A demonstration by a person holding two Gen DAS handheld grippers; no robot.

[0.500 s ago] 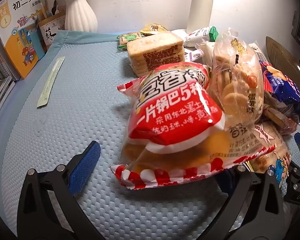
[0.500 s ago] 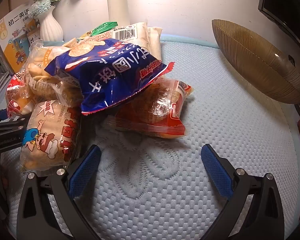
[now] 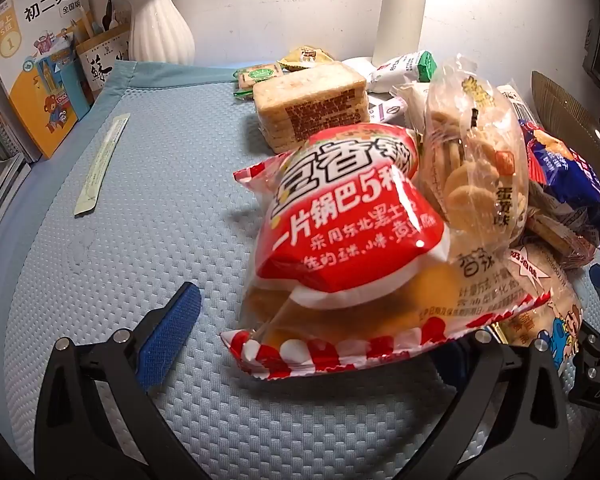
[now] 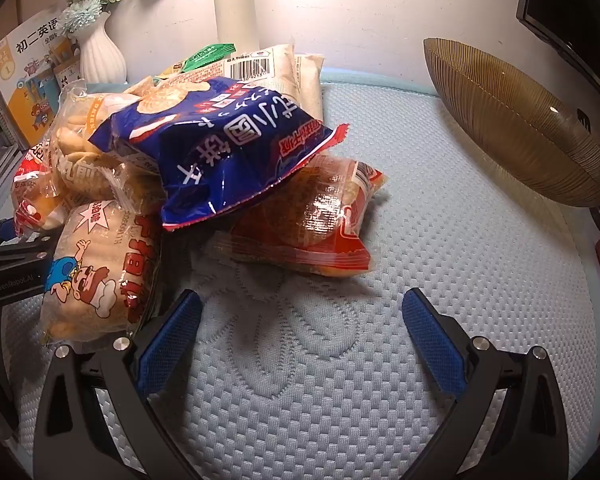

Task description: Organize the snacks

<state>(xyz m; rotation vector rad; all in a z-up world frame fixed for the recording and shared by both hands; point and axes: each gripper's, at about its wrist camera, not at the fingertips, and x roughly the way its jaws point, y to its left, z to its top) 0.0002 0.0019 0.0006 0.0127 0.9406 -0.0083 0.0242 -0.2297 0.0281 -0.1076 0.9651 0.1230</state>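
Quilted blue mat (image 4: 440, 208), white wall (image 4: 360, 4)

Home study desk: schoolbooks (image 3: 32, 80), flower vase (image 3: 160, 28), lamp (image 3: 404, 20).

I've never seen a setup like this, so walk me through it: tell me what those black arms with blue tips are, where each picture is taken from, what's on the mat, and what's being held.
They are two hand-held grippers, each with a camera looking along its blue-padded fingers. One picture is from the left gripper, whose open fingers flank the red rice-crust bag. The other is from the right gripper, open over bare blue mat. Neither holds anything. On the mat lies a pile of snacks: a blue cracker bag, a cartoon biscuit bag, and a red clear-windowed packet. A brown ribbed dish stands to the right.
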